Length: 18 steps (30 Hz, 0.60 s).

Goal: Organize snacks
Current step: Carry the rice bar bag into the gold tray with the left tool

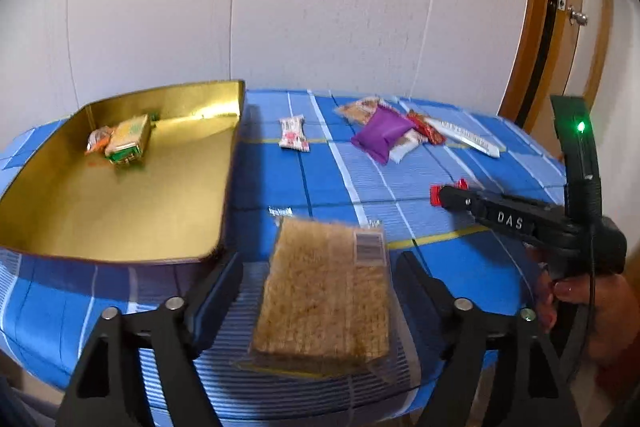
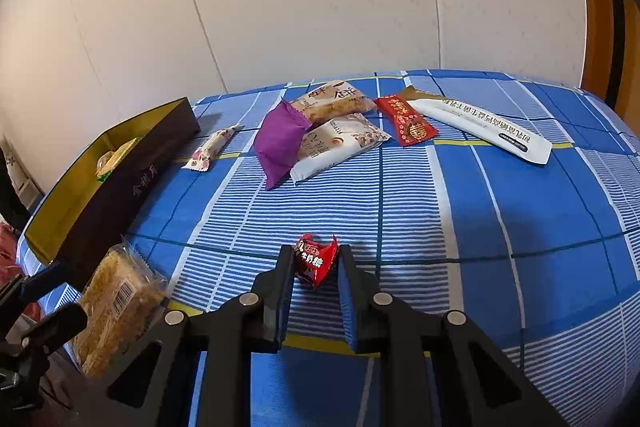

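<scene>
Blue checked cloth (image 2: 460, 211) covers the surface. On it the right hand-held gripper (image 2: 316, 261) is clamped on a small red candy (image 2: 316, 263). The left hand-held gripper (image 1: 320, 267) stands apart around a wrapped rice cake (image 1: 326, 291), pads clear of it, its long axis running near to far, just right of the gold-lined box (image 1: 120, 211).

We carry 2 matte black tools, the left tool (image 1: 320, 291) and right tool (image 2: 314, 267), each with blue-faced fingers, round silver screws, white "DAS" lettering, a green light and a thin black cable.
</scene>
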Each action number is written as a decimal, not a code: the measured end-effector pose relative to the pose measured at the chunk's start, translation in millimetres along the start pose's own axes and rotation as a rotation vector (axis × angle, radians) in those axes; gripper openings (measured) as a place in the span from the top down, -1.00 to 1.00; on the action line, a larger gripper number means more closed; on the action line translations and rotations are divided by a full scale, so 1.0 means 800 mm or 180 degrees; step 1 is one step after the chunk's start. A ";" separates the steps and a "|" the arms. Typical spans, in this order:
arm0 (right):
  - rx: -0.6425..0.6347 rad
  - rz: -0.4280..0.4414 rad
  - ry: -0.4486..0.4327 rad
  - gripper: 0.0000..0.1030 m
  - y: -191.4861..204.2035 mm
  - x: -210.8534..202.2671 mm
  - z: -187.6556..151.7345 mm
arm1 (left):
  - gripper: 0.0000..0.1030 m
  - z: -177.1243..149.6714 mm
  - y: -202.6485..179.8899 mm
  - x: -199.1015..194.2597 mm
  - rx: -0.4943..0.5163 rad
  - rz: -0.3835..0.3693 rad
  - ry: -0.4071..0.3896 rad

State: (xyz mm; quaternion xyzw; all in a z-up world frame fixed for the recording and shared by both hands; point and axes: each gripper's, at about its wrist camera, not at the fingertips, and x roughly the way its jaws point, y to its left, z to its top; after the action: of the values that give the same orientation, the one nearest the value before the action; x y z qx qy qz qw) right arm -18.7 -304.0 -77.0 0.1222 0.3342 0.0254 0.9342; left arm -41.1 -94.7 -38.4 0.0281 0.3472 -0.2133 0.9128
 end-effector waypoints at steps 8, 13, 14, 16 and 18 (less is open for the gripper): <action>-0.0023 0.0036 0.0020 0.59 0.002 0.003 0.001 | -0.75 -0.010 -0.026 0.037 0.0295 0.0099 0.0379; 0.0043 0.0031 0.0006 0.59 -0.004 0.000 0.003 | -0.43 -0.012 -0.036 0.043 0.0299 0.0026 0.0364; 0.0071 0.0026 0.0013 0.59 -0.006 0.001 0.003 | -0.43 -0.013 -0.039 0.045 0.0305 0.0024 0.0351; 0.0107 0.0037 0.0032 0.59 -0.009 0.001 0.003 | -0.43 -0.012 -0.040 0.045 0.0326 0.0035 0.0332; 0.0105 0.0030 0.0035 0.59 -0.009 0.001 0.003 | -0.42 -0.012 -0.037 0.042 0.0247 -0.0010 0.0327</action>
State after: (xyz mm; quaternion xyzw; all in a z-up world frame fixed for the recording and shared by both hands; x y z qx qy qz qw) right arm -16.7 -311.0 -77.6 0.1390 0.3391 0.0250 0.9301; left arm -36.7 -132.2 -64.9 0.0739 0.3850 -0.2262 0.8917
